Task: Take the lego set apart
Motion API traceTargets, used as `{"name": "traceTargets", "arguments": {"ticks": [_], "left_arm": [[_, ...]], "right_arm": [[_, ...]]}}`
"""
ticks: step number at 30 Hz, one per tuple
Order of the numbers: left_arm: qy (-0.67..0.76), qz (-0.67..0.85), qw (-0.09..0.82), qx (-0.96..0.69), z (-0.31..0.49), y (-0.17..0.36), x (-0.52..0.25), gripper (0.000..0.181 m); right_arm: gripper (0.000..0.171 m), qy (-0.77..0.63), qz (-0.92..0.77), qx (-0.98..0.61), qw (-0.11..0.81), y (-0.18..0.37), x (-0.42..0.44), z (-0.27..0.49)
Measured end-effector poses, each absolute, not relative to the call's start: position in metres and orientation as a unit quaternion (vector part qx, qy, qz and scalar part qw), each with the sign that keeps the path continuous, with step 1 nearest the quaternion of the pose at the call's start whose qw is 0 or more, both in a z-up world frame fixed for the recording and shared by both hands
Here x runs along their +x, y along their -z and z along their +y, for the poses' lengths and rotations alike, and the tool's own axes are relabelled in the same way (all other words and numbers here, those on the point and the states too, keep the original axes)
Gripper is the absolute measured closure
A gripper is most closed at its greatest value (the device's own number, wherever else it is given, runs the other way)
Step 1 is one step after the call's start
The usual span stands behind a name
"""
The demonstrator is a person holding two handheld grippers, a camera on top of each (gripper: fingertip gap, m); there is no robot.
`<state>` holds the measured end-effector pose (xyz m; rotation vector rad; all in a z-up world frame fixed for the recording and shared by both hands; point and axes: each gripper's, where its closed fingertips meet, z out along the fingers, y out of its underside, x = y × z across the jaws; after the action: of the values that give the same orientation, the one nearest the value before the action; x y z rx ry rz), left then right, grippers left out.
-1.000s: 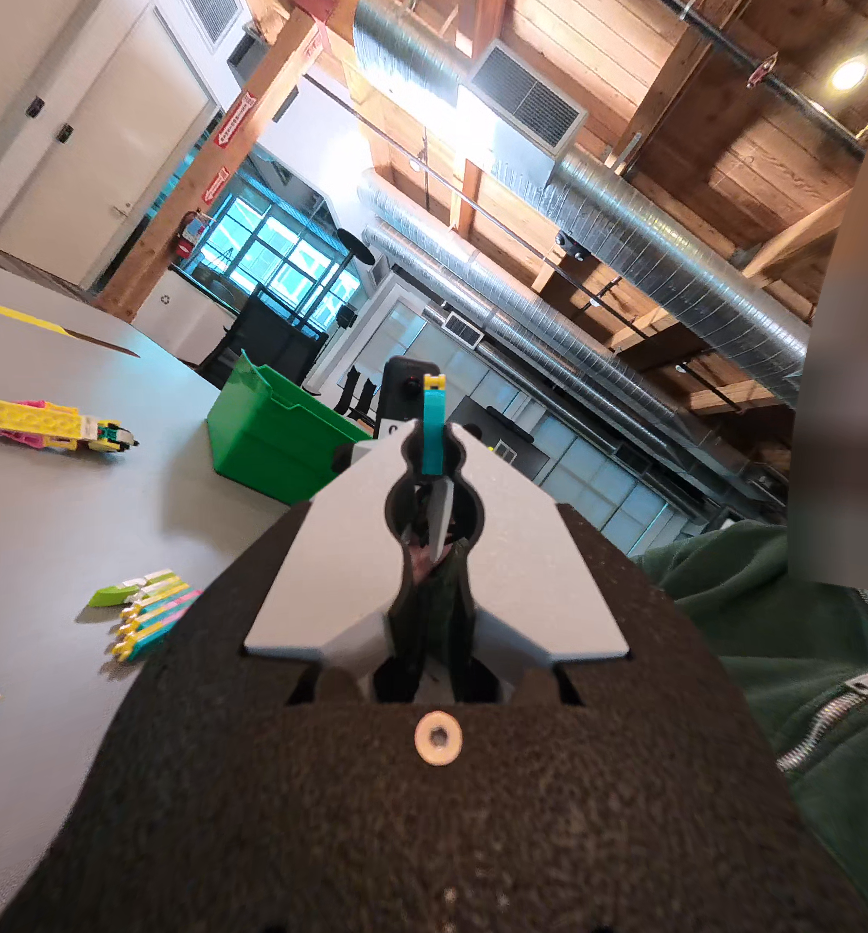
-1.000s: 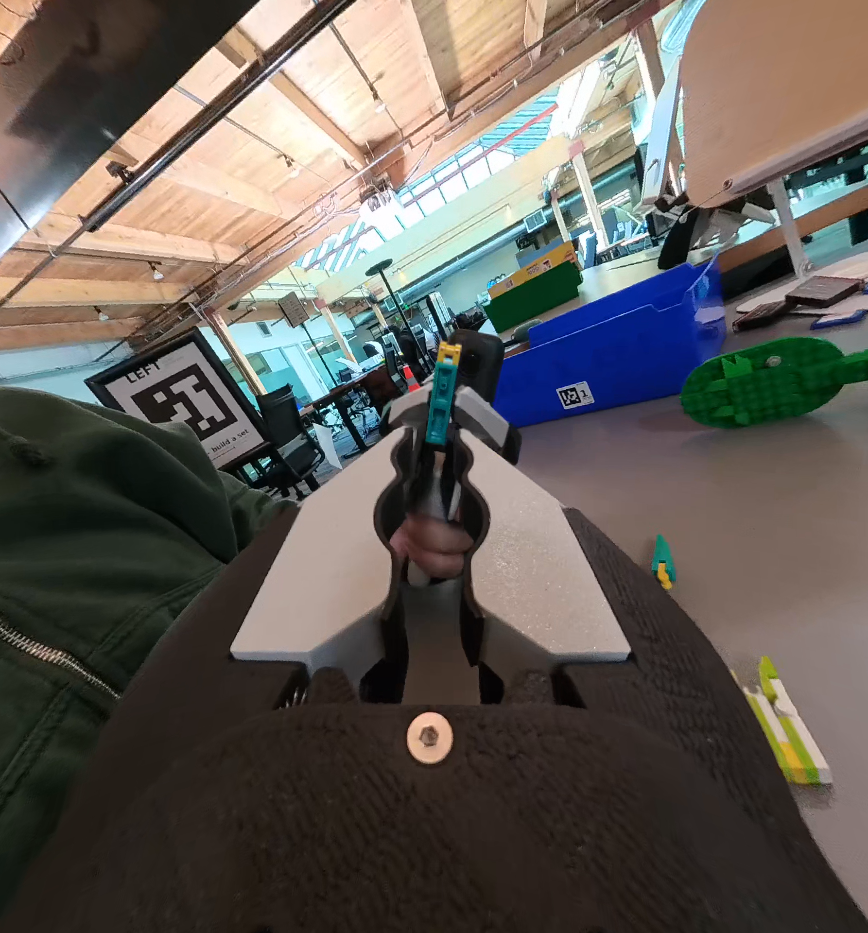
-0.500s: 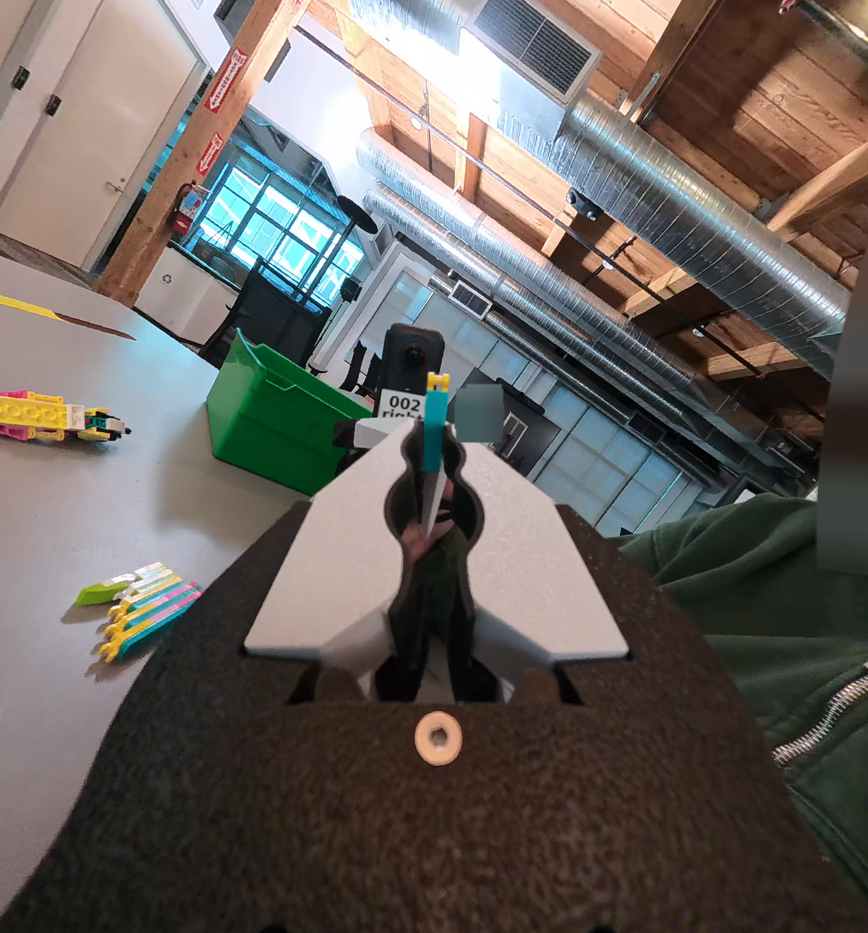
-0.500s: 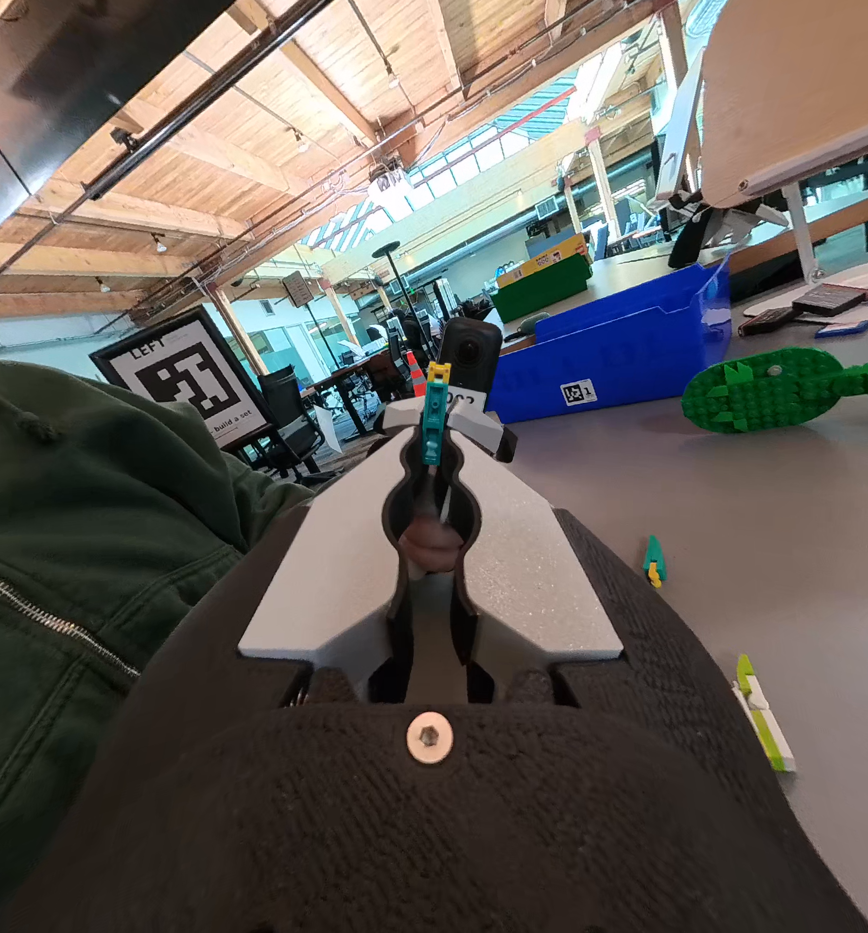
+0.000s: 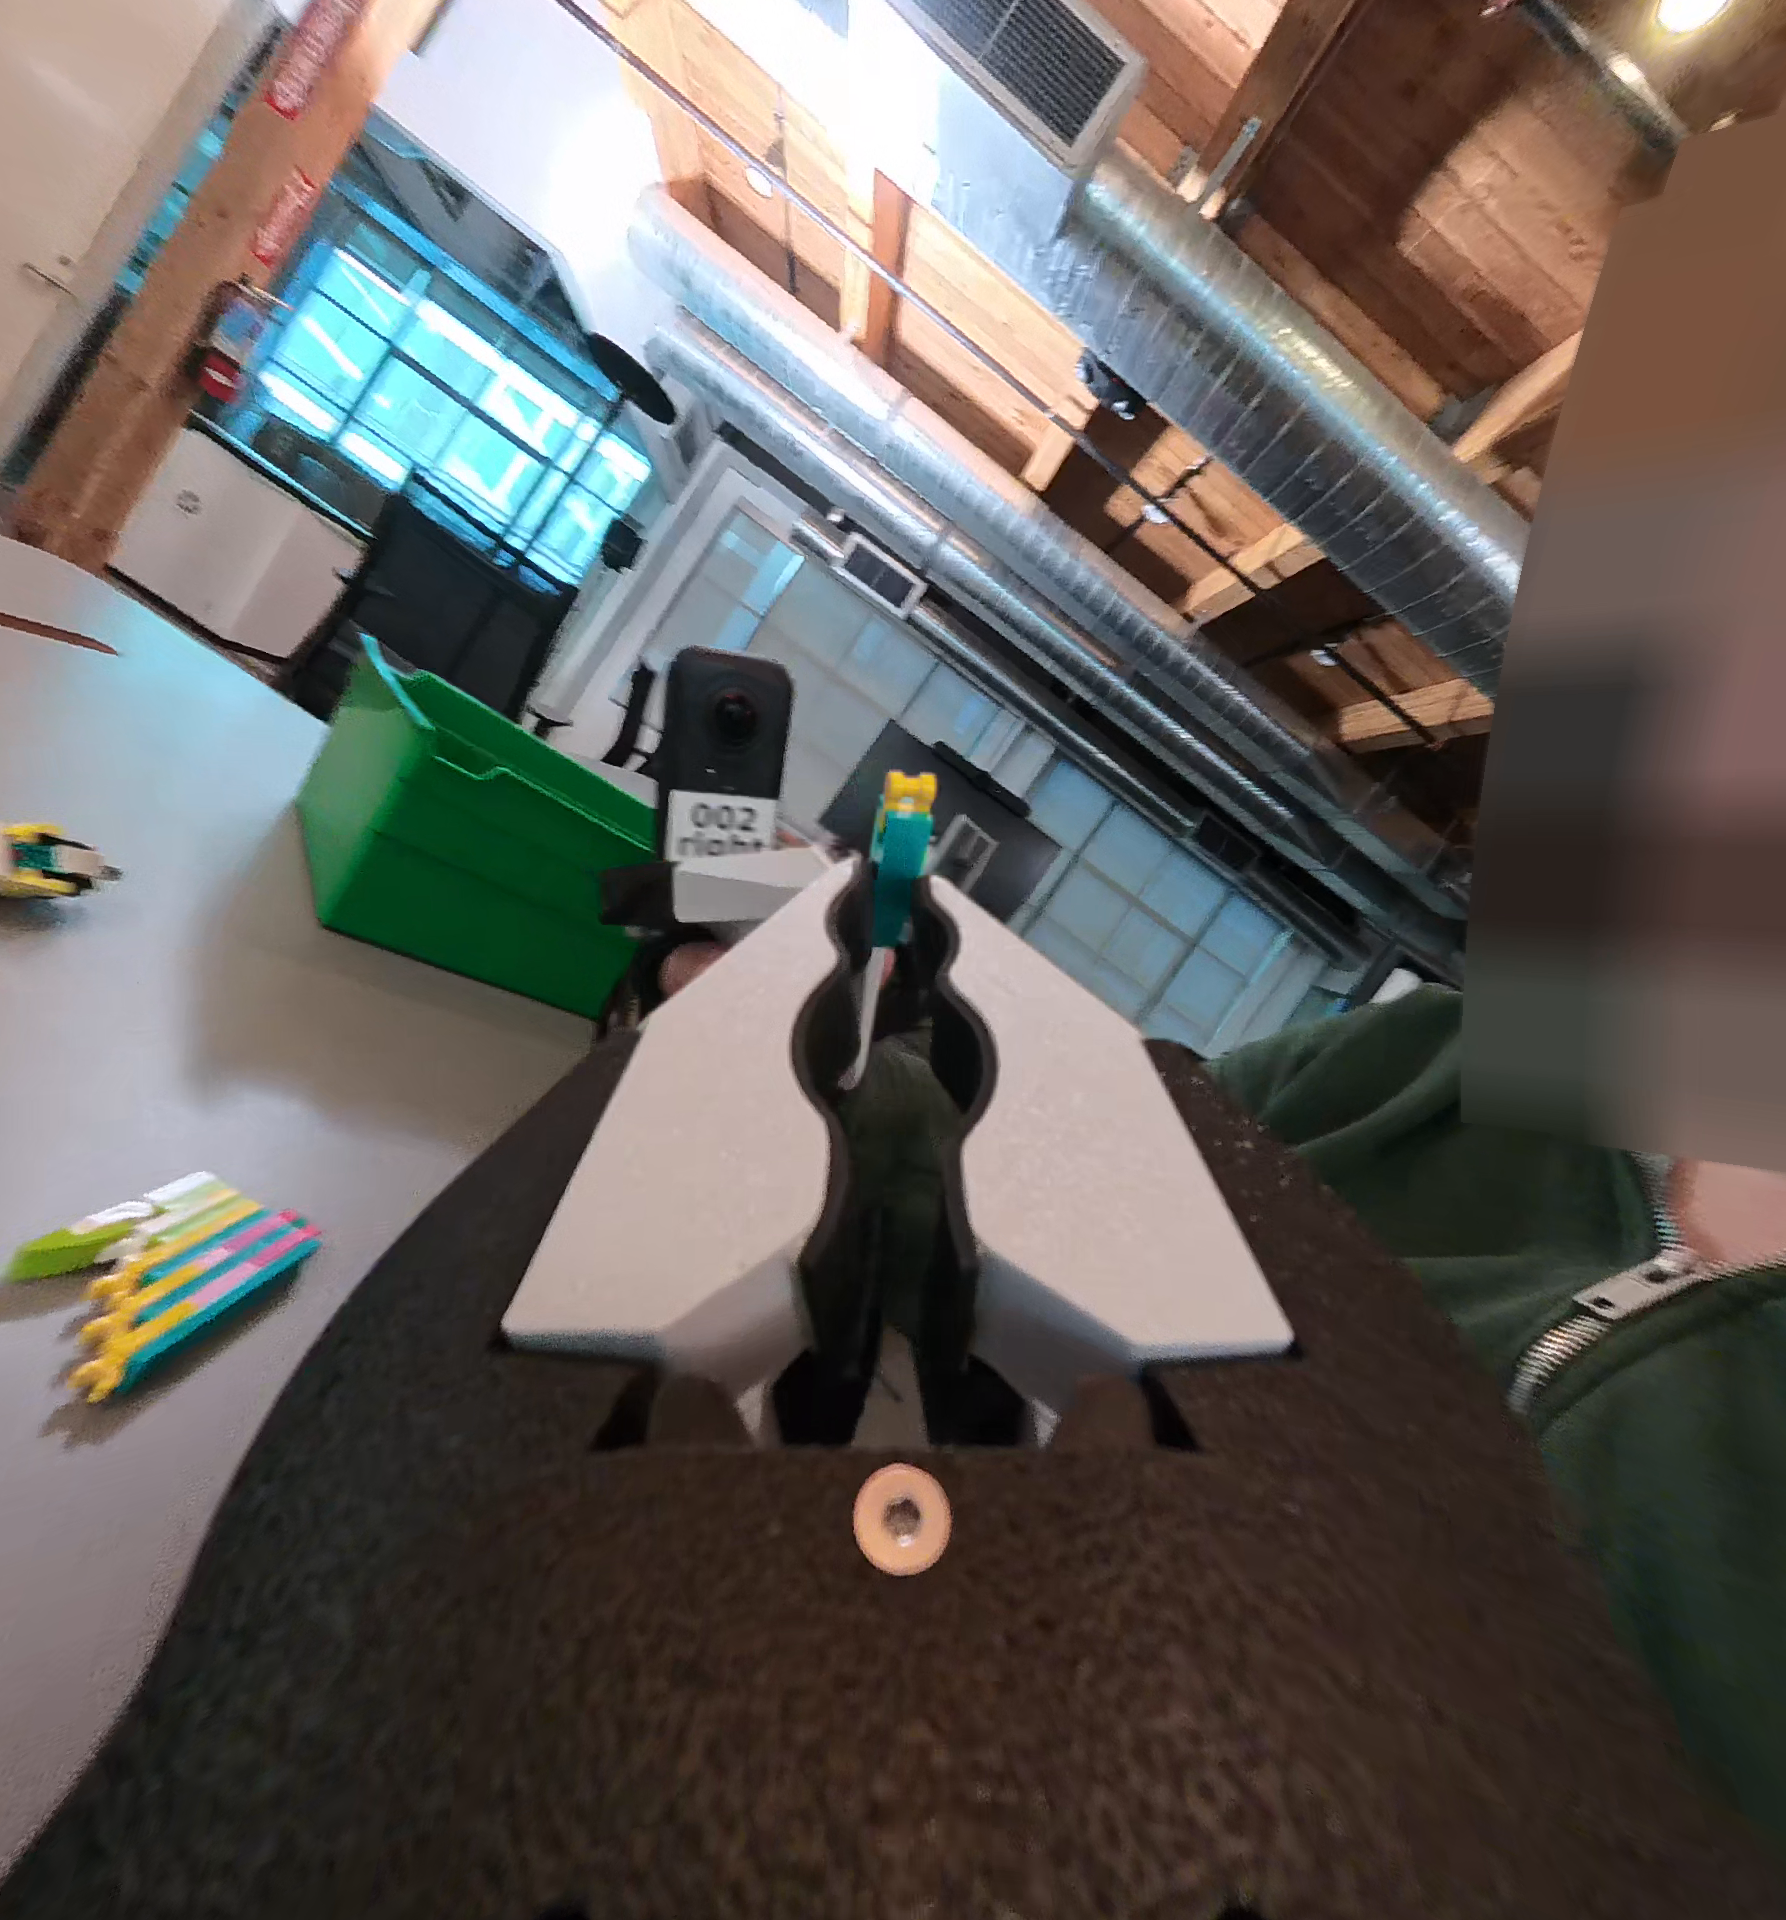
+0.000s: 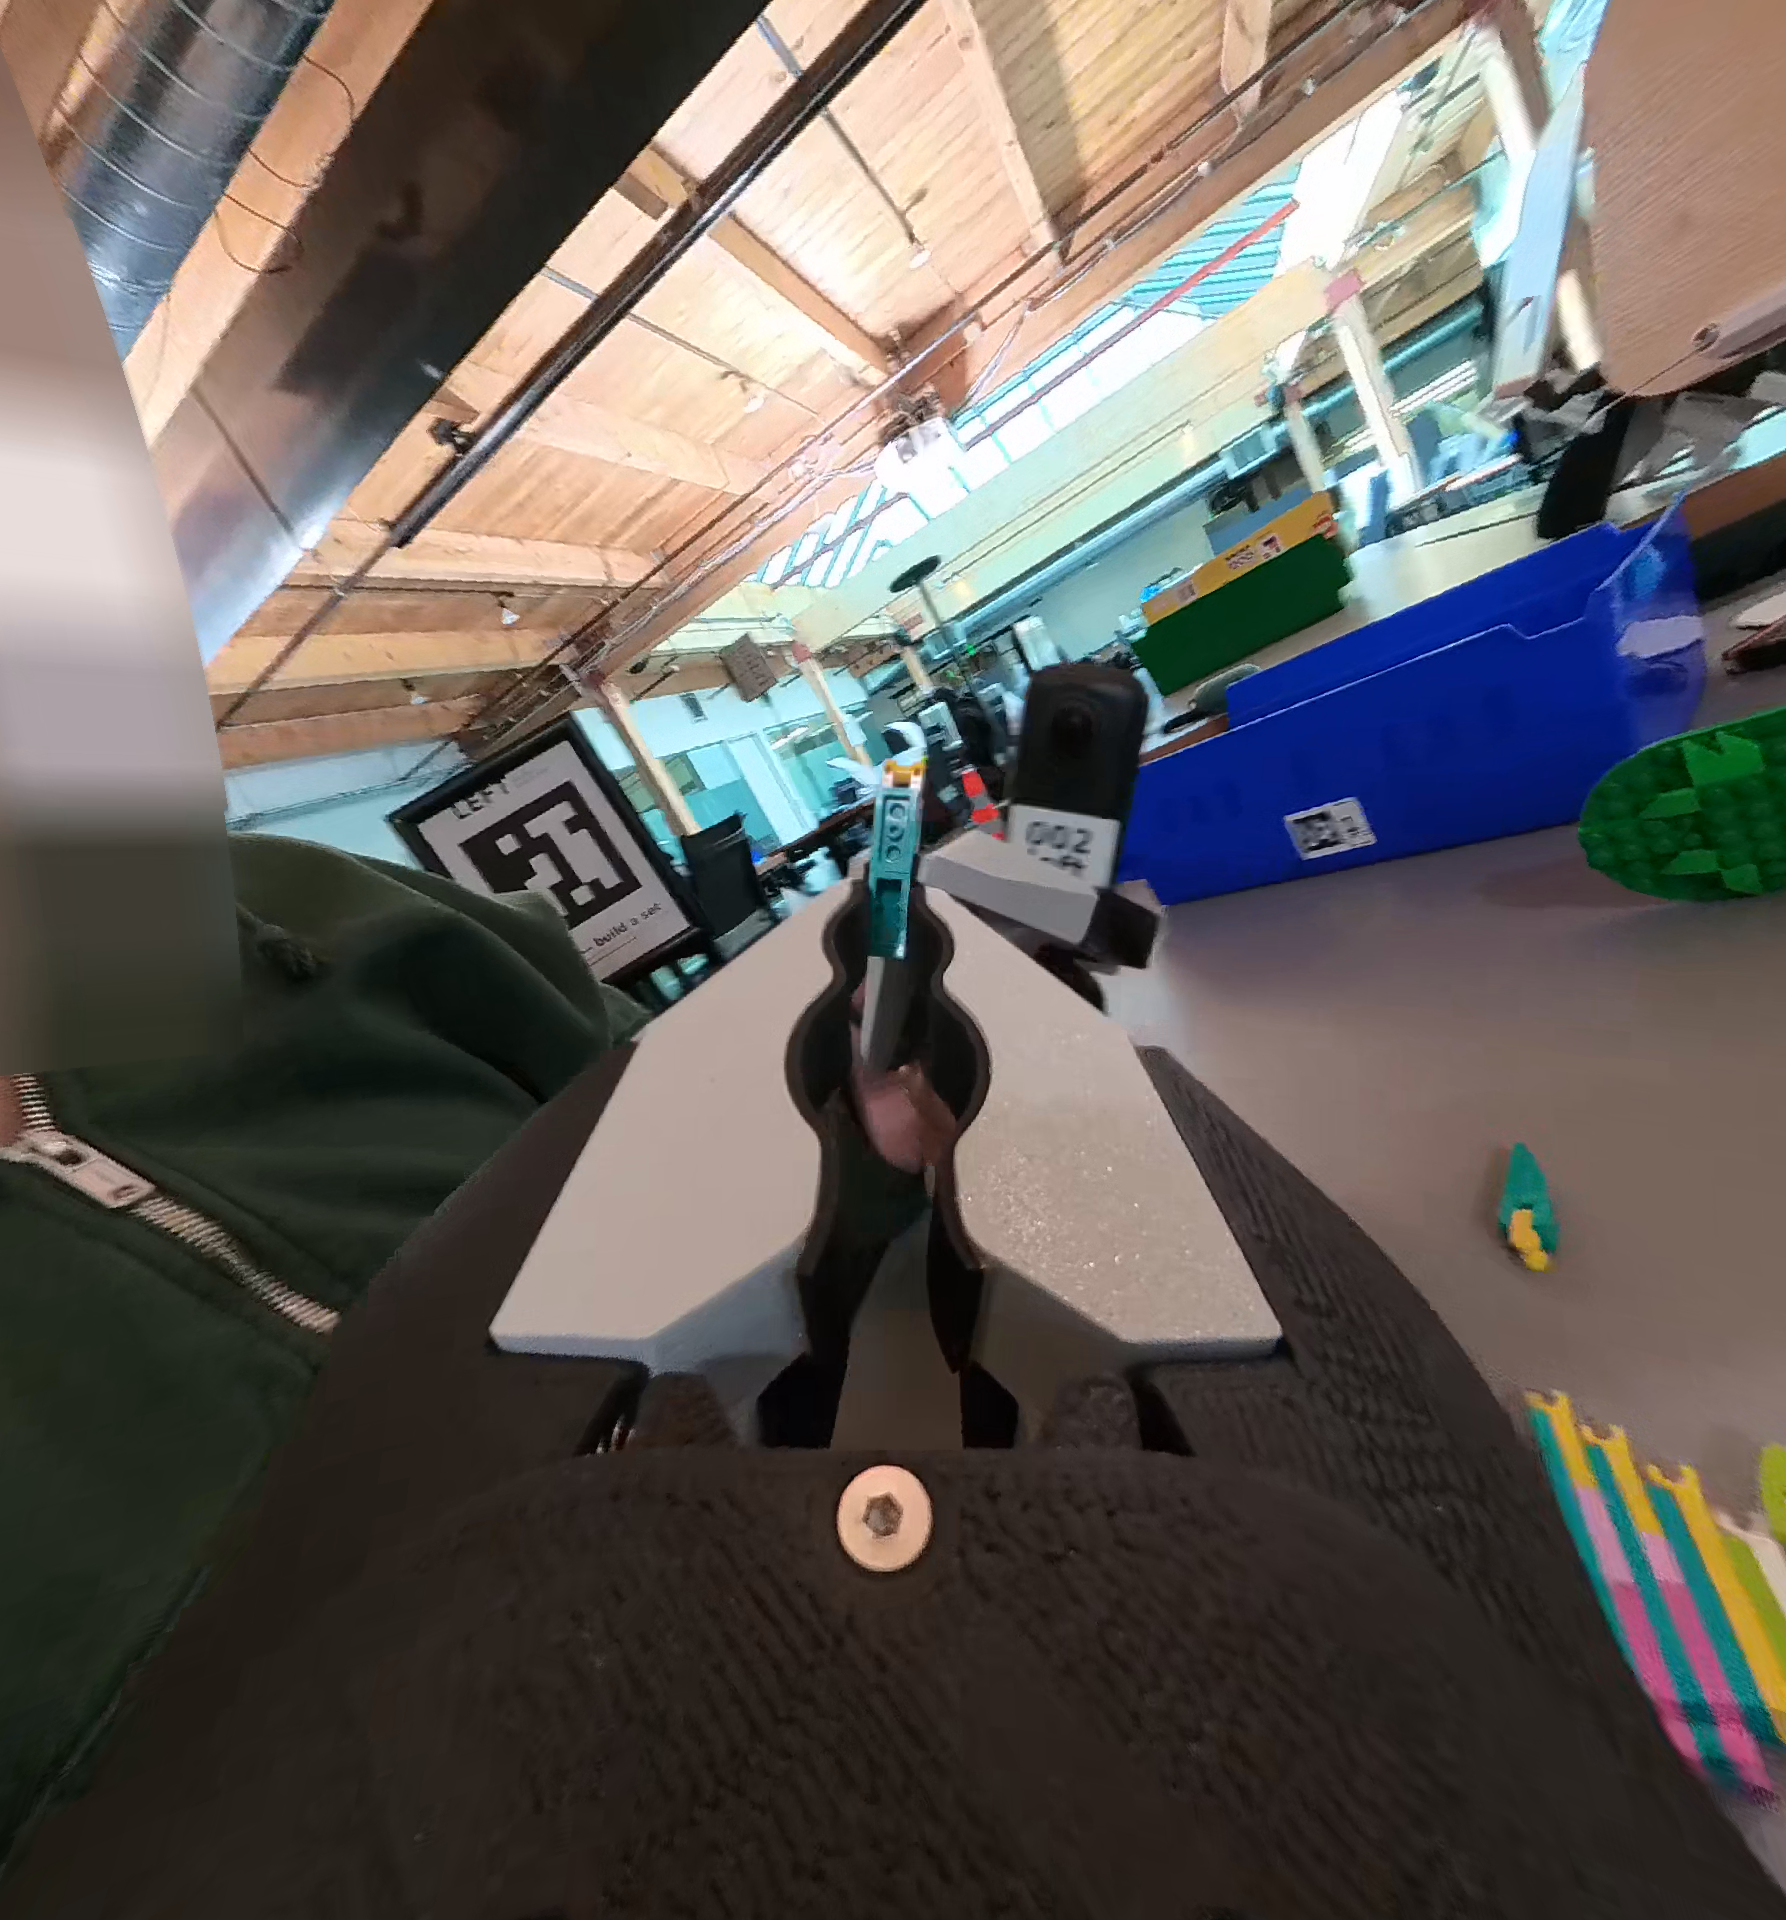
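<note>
Two grippers, both raised off the grey table [image 5: 89, 1039] and both nipped at the tips on thin lego bits. Left gripper [image 5: 894, 894]: jaws nearly closed, pinching a teal piece [image 5: 897, 868] capped with a small yellow stud, a pale sliver hanging below it in the gap. Right gripper [image 6: 889, 904]: jaws likewise nearly closed, on a teal strip [image 6: 891, 878] with a yellow-white tip, a grey blade trailing under it. Cannot tell whether the two hold one joined piece or two separate ones. A green zip jacket [image 5: 1647, 1403] fills the lower right of the left wrist view. On the table, left side of that view: one bundle of striped lego strips [image 5: 182, 1278], lime, yellow, pink, teal. Right wrist view, right of centre: one small teal-and-yellow piece [image 6: 1528, 1205] alone on the table. Farther, at the left edge of the left view: one yellow lego assembly [image 5: 6, 857], blurred. Beyond, one green bin [image 5: 453, 862]. Right wrist view, upper right: one blue bin [image 6: 1388, 769] and one green studded plate [image 6: 1730, 805] just beside it.
</note>
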<state>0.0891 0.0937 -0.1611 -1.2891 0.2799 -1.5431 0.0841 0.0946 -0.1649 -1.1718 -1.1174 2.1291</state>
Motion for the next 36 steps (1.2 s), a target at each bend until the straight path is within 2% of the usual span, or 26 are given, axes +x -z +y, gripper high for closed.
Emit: {"name": "traceTargets", "arguments": {"ticks": [6, 17, 22, 25, 29, 31, 36], "left_arm": [[0.689, 0.119, 0.489, -0.522, 0.087, 0.161, 0.091, 0.175], [0.679, 0.094, 0.488, -0.54, 0.095, 0.165, 0.087, 0.171], [0.622, 0.119, 0.521, -0.573, 0.097, 0.168, 0.086, 0.175], [0.598, 0.138, 0.525, -0.59, 0.095, 0.168, 0.086, 0.175], [0.576, 0.15, 0.517, -0.615, 0.095, 0.175, 0.092, 0.175], [0.573, 0.15, 0.517, -0.618, 0.096, 0.177, 0.092, 0.175], [0.559, 0.135, 0.534, -0.62, 0.101, 0.176, 0.091, 0.176]], "right_arm": [[0.166, -0.804, -0.394, -0.415, 0.161, 0.165, 0.087, 0.086], [0.166, -0.776, -0.408, -0.434, 0.21, 0.171, 0.082, 0.092], [0.166, -0.763, -0.411, -0.441, 0.232, 0.173, 0.08, 0.095], [0.156, -0.758, -0.404, -0.442, 0.257, 0.171, 0.08, 0.101], [0.158, -0.756, -0.41, -0.434, 0.267, 0.168, 0.083, 0.101], [0.166, -0.753, -0.415, -0.435, 0.268, 0.17, 0.082, 0.1], [0.167, -0.748, -0.413, -0.442, 0.271, 0.171, 0.082, 0.104]]}}
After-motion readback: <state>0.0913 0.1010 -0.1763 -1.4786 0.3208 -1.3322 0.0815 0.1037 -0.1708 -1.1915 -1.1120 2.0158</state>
